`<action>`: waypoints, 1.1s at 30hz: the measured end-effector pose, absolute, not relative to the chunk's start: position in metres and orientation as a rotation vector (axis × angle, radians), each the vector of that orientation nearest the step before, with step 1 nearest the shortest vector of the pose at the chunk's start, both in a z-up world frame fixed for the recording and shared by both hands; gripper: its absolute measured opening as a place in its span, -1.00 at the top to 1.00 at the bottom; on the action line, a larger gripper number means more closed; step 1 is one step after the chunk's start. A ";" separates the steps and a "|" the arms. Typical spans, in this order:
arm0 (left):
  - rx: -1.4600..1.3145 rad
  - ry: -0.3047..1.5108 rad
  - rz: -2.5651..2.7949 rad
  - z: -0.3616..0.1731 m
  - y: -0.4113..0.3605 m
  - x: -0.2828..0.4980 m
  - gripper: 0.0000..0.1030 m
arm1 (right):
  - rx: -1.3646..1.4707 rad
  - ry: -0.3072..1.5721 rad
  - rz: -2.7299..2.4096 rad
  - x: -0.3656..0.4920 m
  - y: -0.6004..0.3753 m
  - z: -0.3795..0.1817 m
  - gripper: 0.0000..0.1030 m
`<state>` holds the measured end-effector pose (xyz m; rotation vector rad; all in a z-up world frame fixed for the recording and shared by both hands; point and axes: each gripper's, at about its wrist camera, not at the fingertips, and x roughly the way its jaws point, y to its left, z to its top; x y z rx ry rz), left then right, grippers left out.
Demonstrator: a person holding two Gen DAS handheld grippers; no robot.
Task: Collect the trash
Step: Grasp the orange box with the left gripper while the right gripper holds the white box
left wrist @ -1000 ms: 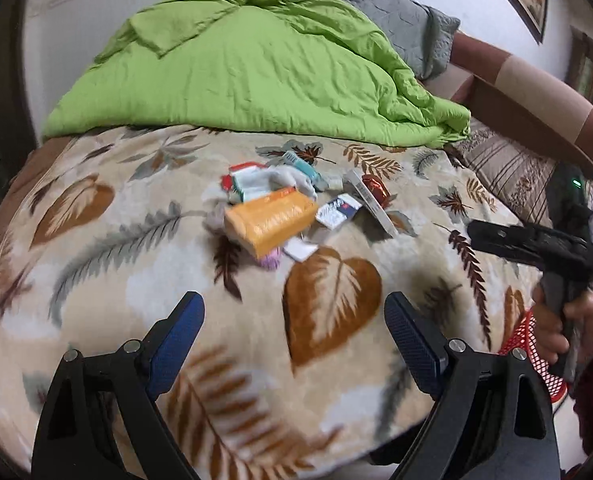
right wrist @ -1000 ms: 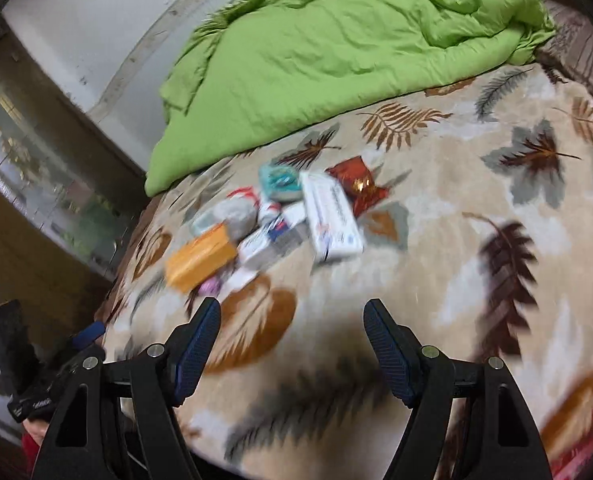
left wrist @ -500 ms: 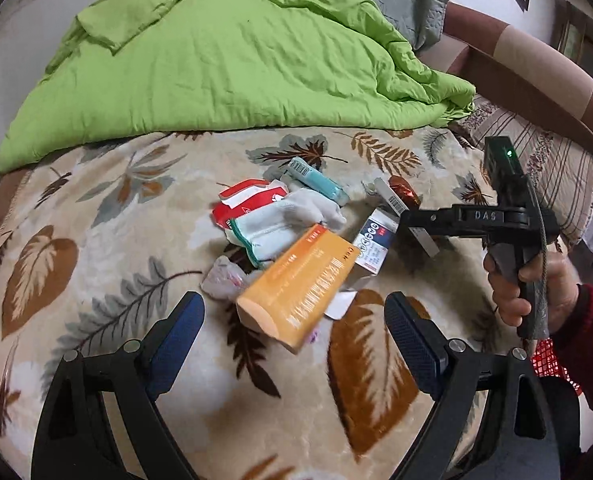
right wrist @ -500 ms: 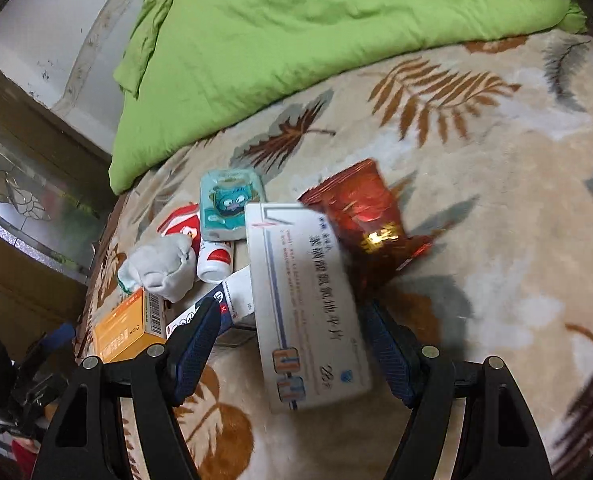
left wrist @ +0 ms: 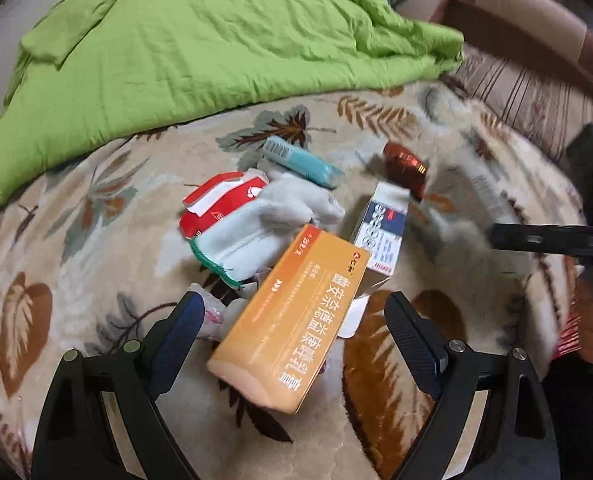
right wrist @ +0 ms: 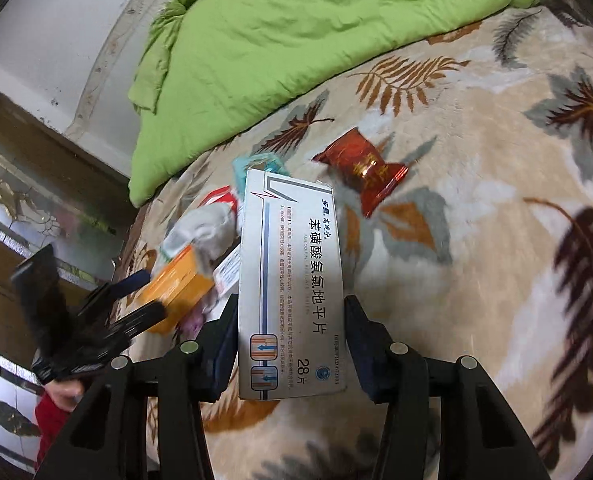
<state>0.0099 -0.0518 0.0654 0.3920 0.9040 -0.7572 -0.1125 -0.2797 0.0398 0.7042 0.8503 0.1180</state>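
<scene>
A heap of trash lies on the leaf-patterned blanket (left wrist: 76,248). Its nearest piece is an orange medicine box (left wrist: 296,328), which sits between the wide-apart fingers of my left gripper (left wrist: 292,312); neither pad touches it. Behind it lie a white glove with green trim (left wrist: 256,232), a red-and-white packet (left wrist: 216,204), a teal pack (left wrist: 300,160), a blue-and-white box (left wrist: 384,236) and a red foil wrapper (left wrist: 404,168). My right gripper (right wrist: 290,320) is closing on a long white medicine box (right wrist: 292,280), with both pads at its long edges.
A crumpled green quilt (left wrist: 196,40) covers the bed behind the heap. A brown striped headboard (left wrist: 536,40) runs along the right. The red wrapper (right wrist: 364,168) lies just beyond the white box. Bare blanket (right wrist: 496,280) stretches to the right.
Both grippers have come down and forward onto the heap. The orange box now sits between the left fingers. The right jaws have narrowed onto the white box.
</scene>
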 end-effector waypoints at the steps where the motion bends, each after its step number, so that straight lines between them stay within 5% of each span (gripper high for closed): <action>1: 0.406 0.895 -0.730 0.063 -0.055 0.010 -0.76 | 0.696 0.848 0.117 -0.119 -0.277 0.041 -0.04; 4: 0.378 0.892 -0.674 0.056 -0.057 0.012 -0.74 | 0.660 0.843 0.113 -0.133 -0.264 0.044 -0.04; 14: 0.187 0.852 -0.609 0.055 -0.046 -0.012 0.13 | 0.533 0.790 0.081 -0.160 -0.237 0.057 -0.04; 33: 0.225 0.879 -0.539 0.044 -0.075 -0.018 -0.08 | 0.522 0.769 0.031 -0.164 -0.237 0.057 -0.05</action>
